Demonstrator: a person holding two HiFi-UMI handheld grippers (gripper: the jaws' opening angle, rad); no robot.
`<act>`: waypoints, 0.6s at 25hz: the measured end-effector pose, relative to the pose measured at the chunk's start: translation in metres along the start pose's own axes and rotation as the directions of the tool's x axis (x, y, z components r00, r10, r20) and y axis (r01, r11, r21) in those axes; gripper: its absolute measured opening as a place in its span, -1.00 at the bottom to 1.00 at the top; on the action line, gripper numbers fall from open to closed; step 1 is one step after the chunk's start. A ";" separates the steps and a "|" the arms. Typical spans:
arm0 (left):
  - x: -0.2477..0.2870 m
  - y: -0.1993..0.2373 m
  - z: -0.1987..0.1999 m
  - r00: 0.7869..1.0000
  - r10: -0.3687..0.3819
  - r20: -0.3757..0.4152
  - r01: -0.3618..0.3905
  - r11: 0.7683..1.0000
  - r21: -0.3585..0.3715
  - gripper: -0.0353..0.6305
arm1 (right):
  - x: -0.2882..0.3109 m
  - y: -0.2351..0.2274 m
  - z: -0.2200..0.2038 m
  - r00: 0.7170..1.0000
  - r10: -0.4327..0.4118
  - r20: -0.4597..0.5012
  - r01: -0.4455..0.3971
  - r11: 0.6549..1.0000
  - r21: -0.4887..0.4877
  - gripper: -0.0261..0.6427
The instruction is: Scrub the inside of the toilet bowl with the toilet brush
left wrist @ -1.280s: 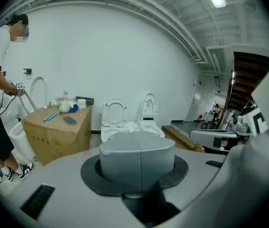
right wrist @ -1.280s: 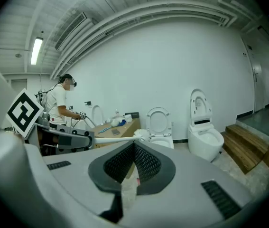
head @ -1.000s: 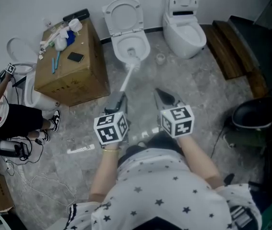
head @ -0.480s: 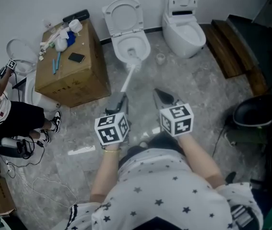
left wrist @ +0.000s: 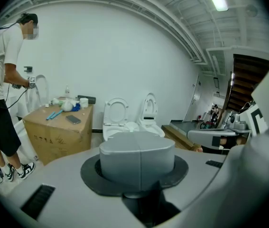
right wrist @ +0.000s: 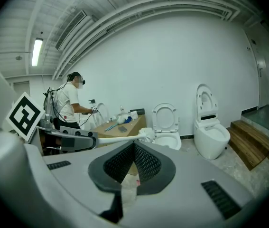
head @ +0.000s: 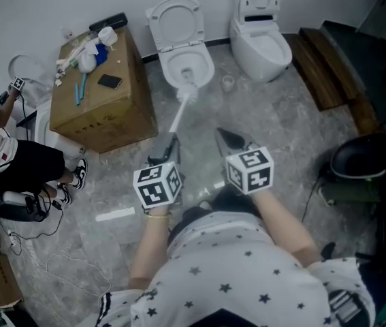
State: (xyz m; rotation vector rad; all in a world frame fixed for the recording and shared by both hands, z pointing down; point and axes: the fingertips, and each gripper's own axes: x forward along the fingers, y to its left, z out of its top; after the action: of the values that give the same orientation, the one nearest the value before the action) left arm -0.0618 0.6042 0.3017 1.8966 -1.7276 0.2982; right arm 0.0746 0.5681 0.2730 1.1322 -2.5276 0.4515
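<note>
Head view: I have the left gripper (head: pixel 169 142) clamped on the toilet brush (head: pixel 178 114), its bristles ahead at the toilet bowl's (head: pixel 208 63) near rim. Beside it, the right gripper (head: pixel 224 135) is closed and empty.

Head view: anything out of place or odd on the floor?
A white strip lies loose on the floor near the cardboard box; a small roll sits between the toilet and its neighbour. Nothing looks spilled.

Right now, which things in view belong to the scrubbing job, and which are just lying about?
For the job: toilet brush in the left gripper, toilet bowl.
Lying about: cardboard box, phone on it, second toilet, small roll, wooden steps.
</note>
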 end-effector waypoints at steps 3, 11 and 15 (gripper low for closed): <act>0.001 0.002 0.000 1.000 0.002 -0.001 -0.002 1.000 -0.002 -0.46 | 0.001 0.002 -0.001 1.000 0.011 -0.012 -0.011 1.000 0.000 -0.90; 0.017 0.000 0.002 1.000 0.021 -0.004 -0.021 1.000 -0.004 -0.46 | 0.012 -0.009 0.002 0.999 0.040 -0.012 -0.039 0.999 0.016 -0.90; 0.030 0.005 0.008 0.999 0.031 -0.007 -0.031 0.999 -0.008 -0.45 | 0.029 -0.018 0.008 0.999 0.051 -0.012 -0.050 0.998 0.026 -0.90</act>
State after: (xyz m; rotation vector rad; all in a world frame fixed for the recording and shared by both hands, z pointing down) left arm -0.0640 0.5743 0.3118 1.8619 -1.7525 0.3088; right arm 0.0689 0.5343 0.2805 1.0734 -2.5517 0.5038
